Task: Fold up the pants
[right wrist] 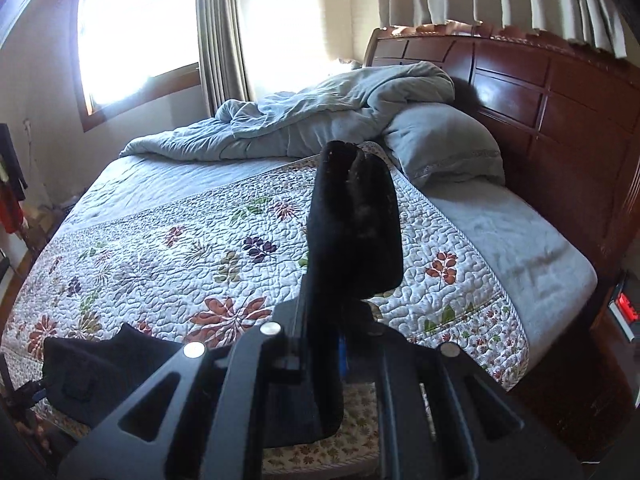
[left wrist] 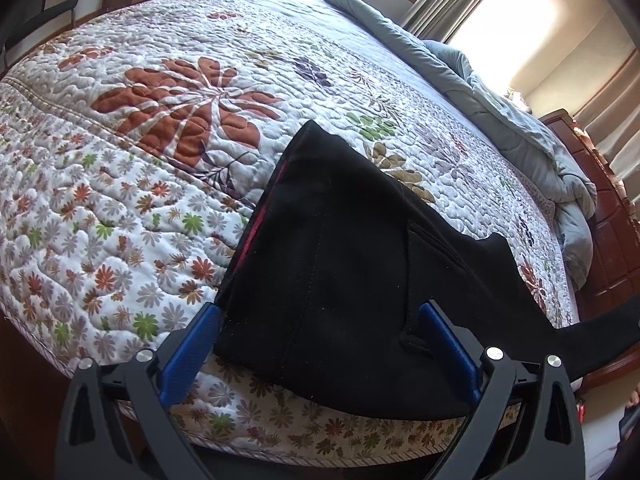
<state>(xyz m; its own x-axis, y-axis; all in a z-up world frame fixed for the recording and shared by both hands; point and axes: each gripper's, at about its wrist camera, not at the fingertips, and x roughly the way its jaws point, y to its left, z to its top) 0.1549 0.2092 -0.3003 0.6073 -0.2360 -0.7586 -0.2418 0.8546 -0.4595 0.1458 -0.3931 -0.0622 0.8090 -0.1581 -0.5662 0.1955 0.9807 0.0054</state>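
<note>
Quilted bed at lower frame carries black pants, long axis running rightward; left gripper spread wide around them, right gripper clamped on a raised fold.

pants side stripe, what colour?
Red, a thin stripe down the edge of the black pants. Shows best in the left wrist view.

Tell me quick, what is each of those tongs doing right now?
Left tongs: open, jaws spread either side of the black pants on the bed, not clamped.
Right tongs: closed on a bunched end of the pants, lifted.
</note>
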